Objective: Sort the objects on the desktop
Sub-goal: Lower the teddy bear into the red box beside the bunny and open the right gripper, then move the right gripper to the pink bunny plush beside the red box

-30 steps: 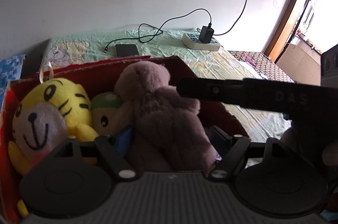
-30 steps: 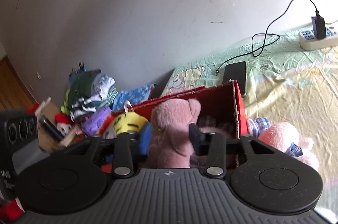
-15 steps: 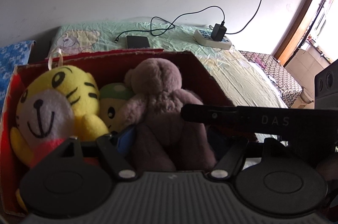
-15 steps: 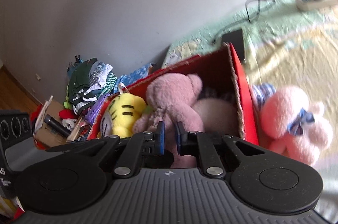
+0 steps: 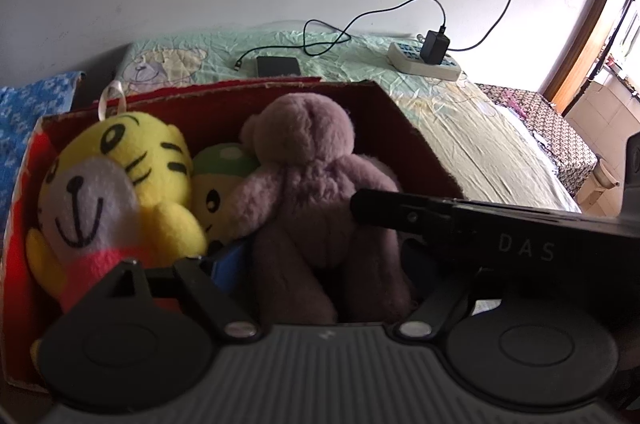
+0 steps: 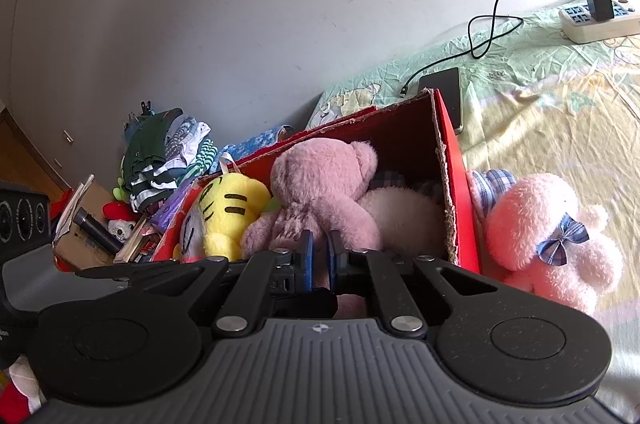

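Plush toys, assorted, being gathered into one container on a bed.

Bed (image 6: 560,92): covered by a crinkled pale green and yellow printed sheet; carries everything listed below.

Red cardboard box (image 5: 404,128): open-topped, torn rim, standing on the bed near the wall; nearly full.

Pale pink plush animal with a blue checked bow (image 6: 544,236): lies on the sheet outside the box, touching its right wall. By the look of it, the one toy not yet sorted.

Mauve furry plush bear (image 5: 316,192): inside the box, upright, back turned to both cameras, leaning on its neighbours.

Yellow plush tiger with black stripes and a white muzzle (image 5: 116,192): inside the box at the left end, ribbon loop on top.

Small plush with a green spotted cap (image 5: 224,176): wedged between tiger and bear.

Left hand-held gripper (image 5: 320,276): fingers spread wide at the bear's lower body, gripping nothing.

Right hand-held gripper (image 6: 318,258): blue pads pressed nearly together just behind the bear; whether any fur is caught between them cannot be told.

Step in hand: settling the bear in the box. Next move, as a judgement: the right hand-held gripper opens, swings over the box wall to the pink animal, takes it by the body and lifts it into the remaining space.
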Motion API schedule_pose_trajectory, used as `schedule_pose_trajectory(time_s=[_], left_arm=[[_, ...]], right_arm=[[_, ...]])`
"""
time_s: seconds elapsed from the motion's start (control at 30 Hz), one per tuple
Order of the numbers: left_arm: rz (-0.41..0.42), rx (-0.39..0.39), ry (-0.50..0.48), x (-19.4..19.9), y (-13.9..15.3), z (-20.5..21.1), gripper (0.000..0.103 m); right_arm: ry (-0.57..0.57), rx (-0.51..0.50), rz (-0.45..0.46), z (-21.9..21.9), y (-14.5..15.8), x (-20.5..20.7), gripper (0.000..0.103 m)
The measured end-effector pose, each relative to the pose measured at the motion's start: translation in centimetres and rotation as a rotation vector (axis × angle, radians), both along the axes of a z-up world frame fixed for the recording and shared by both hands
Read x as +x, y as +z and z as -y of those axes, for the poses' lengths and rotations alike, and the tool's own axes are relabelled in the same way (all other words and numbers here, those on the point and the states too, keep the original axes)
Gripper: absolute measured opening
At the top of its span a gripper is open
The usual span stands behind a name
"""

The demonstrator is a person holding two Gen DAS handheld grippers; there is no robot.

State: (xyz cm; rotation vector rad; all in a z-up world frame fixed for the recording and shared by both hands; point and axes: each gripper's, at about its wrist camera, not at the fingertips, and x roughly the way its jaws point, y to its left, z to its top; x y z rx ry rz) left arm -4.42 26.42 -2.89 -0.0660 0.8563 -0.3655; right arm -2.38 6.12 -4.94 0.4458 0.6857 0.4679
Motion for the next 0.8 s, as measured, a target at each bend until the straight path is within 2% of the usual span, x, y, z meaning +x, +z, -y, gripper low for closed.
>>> schedule_pose_trajectory(time_s=[0.07, 0.5, 0.8], left_arm=[[-0.007, 0.011, 0.010, 0.0, -0.1, 0.0, 0.089], [-0.040, 0.039, 0.056, -0.4, 0.0, 0.5, 0.089], [-0.038, 0.065, 0.093, -1.4, 0.1, 1.2, 0.089]], right_arm=[[0.000, -0.003, 0.006, 0.0, 0.0, -0.1, 0.006], [-0.001, -0.002, 0.012, 0.5, 0.1, -0.6, 0.007], [0.020, 0.006, 0.026, 1.2, 0.3, -1.6, 0.017]])
